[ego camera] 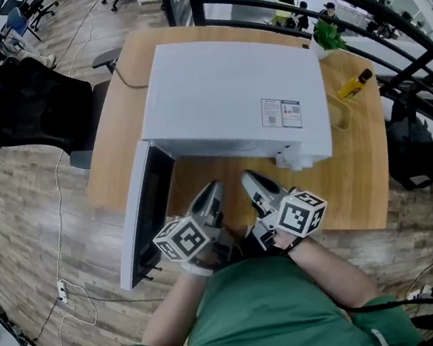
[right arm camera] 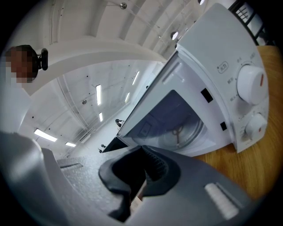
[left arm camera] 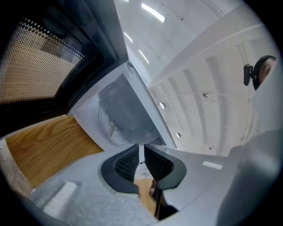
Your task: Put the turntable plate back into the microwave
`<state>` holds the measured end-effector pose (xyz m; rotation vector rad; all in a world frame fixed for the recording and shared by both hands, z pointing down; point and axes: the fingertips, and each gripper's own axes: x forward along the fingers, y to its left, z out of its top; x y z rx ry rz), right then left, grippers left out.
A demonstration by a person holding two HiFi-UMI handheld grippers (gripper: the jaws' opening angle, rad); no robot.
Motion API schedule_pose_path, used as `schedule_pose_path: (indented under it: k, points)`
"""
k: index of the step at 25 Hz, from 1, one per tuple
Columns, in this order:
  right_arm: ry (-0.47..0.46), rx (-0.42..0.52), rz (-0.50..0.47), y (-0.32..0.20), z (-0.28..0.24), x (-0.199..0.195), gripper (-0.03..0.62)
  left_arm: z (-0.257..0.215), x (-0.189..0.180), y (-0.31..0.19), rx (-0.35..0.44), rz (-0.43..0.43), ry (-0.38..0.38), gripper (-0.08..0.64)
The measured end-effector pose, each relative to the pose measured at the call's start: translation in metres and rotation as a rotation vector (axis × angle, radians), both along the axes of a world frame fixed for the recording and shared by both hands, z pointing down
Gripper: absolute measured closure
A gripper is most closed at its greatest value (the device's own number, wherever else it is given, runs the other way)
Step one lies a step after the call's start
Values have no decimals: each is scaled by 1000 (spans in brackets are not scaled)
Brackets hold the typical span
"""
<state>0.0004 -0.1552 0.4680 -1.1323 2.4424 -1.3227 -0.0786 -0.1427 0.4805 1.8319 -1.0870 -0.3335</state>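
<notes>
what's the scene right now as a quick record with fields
microwave: white, on the wooden table
door: swung open, at the left in the head view
turntable plate: round, lying on the cavity floor
left gripper: shut, nothing between the jaws, in front of the opening
right gripper: shut, nothing between the jaws, in front of the opening
also on table: yellow bottle, green plant
beside table: black office chair

The door (ego camera: pixel 145 216) stood swung wide at the left, walling that side; the microwave (ego camera: pixel 230 96) cavity (right arm camera: pixel 177 127) lay unblocked ahead, and bare table (ego camera: pixel 362 178) ran free on the right
</notes>
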Motion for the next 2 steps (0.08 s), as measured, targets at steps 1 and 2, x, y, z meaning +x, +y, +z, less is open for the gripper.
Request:
schedule_pose_path:
  k: [1,2]
  points:
    - [1,0,0,0,0,0,589,1,0,0,-1,0,0,514]
    - [2,0,1,1,1,1,589,1,0,1,-2,0,-1,514]
